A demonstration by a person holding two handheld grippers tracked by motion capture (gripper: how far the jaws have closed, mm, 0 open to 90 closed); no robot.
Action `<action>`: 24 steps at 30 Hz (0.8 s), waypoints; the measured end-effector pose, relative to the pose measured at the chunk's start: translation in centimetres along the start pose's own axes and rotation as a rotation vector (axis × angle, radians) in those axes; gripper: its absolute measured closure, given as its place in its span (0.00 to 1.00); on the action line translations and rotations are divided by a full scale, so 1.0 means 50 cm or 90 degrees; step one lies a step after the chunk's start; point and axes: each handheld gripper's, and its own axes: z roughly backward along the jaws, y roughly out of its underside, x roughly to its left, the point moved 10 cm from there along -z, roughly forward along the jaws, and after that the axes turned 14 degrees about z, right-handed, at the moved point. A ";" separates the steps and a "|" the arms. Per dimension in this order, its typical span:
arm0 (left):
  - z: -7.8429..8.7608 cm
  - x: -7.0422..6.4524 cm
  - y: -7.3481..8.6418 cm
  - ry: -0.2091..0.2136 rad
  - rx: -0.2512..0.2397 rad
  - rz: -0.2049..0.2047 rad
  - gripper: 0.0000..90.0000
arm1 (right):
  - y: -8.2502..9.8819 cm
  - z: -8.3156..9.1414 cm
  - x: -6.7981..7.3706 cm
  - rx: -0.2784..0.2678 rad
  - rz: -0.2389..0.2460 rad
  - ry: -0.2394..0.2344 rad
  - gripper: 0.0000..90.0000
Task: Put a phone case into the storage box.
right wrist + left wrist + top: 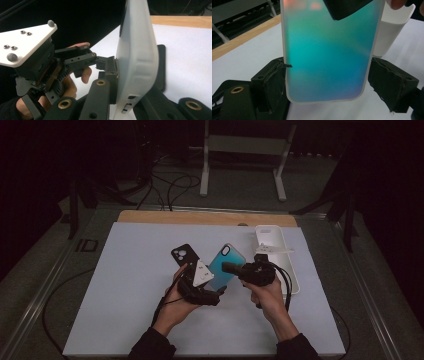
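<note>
A teal phone case (225,265) with a frosted rim is held up above the white mat between both grippers. My left gripper (216,284) is shut across its width: in the left gripper view the two pads (274,82) press on the long edges of the phone case (327,50) near its bottom end. My right gripper (234,268) is shut on one side of it; in the right gripper view the phone case (137,55) stands edge-on, pinched flat between the jaws of that right gripper (126,100). A black phone case (184,254) lies on the mat behind the left hand.
A white oblong tray (295,285) lies at the mat's right side, with a white piece across its rim. The wooden table edge (205,217) runs along the far side. Cables trail from both grippers toward the person.
</note>
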 end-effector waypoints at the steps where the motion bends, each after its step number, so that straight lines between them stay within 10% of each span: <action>1: 0.002 0.000 0.000 0.007 -0.001 0.006 0.20 | -0.001 0.002 -0.001 0.003 0.004 0.009 0.96; 9: 0.020 0.025 0.000 0.028 -0.006 0.049 0.19 | -0.006 0.020 -0.019 0.014 0.037 0.041 0.96; 24: 0.036 0.020 0.026 0.113 0.018 0.060 0.10 | -0.028 0.046 0.007 0.006 0.122 -0.001 0.96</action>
